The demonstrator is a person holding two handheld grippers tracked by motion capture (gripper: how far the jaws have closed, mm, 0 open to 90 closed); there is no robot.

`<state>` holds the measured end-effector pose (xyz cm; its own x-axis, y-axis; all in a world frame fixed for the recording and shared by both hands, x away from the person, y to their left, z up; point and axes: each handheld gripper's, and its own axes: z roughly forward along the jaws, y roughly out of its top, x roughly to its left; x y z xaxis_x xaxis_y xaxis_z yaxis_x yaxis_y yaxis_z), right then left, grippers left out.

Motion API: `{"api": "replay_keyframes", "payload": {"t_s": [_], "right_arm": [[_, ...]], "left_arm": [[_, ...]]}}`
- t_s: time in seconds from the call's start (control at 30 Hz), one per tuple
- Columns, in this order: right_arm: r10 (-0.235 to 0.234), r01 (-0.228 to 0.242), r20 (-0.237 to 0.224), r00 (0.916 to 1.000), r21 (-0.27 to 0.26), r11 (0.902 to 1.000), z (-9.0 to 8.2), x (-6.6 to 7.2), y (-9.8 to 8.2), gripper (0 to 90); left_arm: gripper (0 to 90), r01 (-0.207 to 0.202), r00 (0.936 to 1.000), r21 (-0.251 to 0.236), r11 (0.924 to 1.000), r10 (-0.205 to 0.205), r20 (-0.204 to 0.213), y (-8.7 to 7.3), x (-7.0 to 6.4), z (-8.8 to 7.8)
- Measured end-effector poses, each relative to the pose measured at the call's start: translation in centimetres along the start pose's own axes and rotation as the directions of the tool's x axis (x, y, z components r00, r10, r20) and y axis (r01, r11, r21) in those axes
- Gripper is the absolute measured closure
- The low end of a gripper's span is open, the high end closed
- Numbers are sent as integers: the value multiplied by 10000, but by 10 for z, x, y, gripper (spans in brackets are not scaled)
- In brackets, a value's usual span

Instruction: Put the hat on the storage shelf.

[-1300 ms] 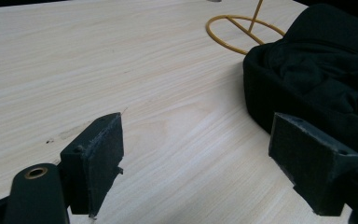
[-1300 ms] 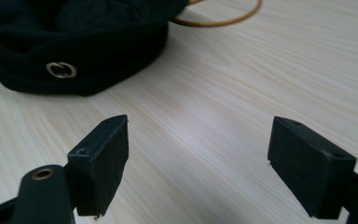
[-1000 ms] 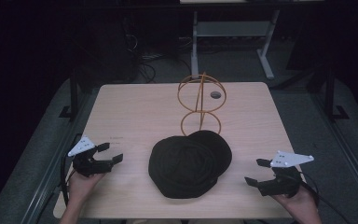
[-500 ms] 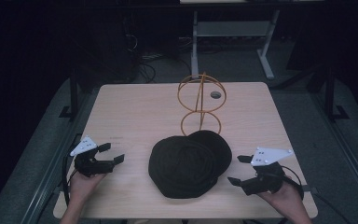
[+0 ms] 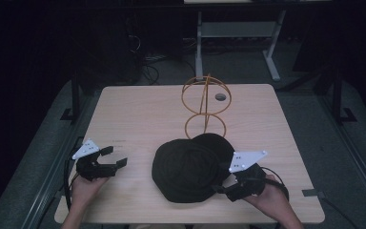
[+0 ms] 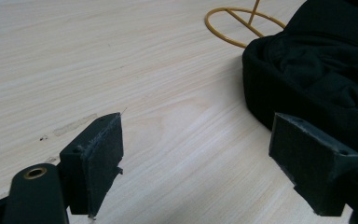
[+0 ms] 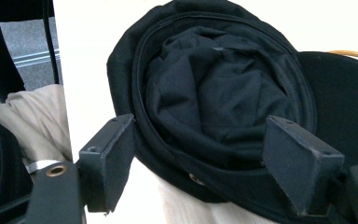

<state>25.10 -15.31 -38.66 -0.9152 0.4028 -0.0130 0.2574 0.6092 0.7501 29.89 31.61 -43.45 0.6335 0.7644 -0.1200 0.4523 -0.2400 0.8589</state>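
One big wooden table (image 5: 138,114) under it all. One black hat (image 5: 188,167) near its front edge, upside down, hollow side up. Just behind the hat, a tall orange wire stand (image 5: 205,102), its bottom ring very close to the hat's far side; touching or not, hard to tell. Close at the hat's right side, the right gripper (image 5: 223,185). Well apart on the hat's left, the left gripper (image 5: 116,156).

Right jaws: wide apart, just closing a little, with the hat's near rim (image 7: 168,154) between them and no pad pressing on it. Left jaws: wide open over bare wood, with nothing between them.

Now for doing it well:

- Push the right gripper a bit deeper, with one pad inside the hat and the other outside.
- Catch the thick rim band, not the loose soft cloth in the middle of the hat.
- Squeeze slowly, down to a flat, firm hold on both sides.
- Lift only a little at first and look for slipping.
- Keep the brim, at the hat's far side, from dragging on the wire stand.
- Bring the left gripper in to the hat's left rim for a second hold in case of sagging.
- Go slowly behind the hat: thin wire, easy to tip.
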Motion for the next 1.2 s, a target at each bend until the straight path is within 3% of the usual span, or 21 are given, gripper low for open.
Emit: {"api": "replay_keyframes", "payload": {"t_s": [0.47,0.63,0.87,1.1,1.13,1.2], "right_arm": [[-448,467,-695,9966,262,9986,24,11,20,351],[-916,959,-920,9915,437,9944,34,16,26,438],[-961,1066,-1330,9864,740,9915,50,23,31,477],[-960,1134,-1451,9847,1167,9867,65,25,30,515],[-1206,1396,-1443,9822,1301,9816,68,25,29,533],[-1207,1399,-1420,9825,1339,9811,70,26,29,540]], "left_arm": [[174,-109,9999,116,9999,108,68,0,-1,3],[174,-135,9999,153,9998,134,86,0,-2,3],[174,-95,9999,152,9998,93,140,0,-1,4],[175,-149,9997,208,9997,145,194,0,-2,6],[174,-141,9997,211,9997,137,199,0,-2,6],[174,-138,9997,208,9997,134,198,0,-2,6]]}}
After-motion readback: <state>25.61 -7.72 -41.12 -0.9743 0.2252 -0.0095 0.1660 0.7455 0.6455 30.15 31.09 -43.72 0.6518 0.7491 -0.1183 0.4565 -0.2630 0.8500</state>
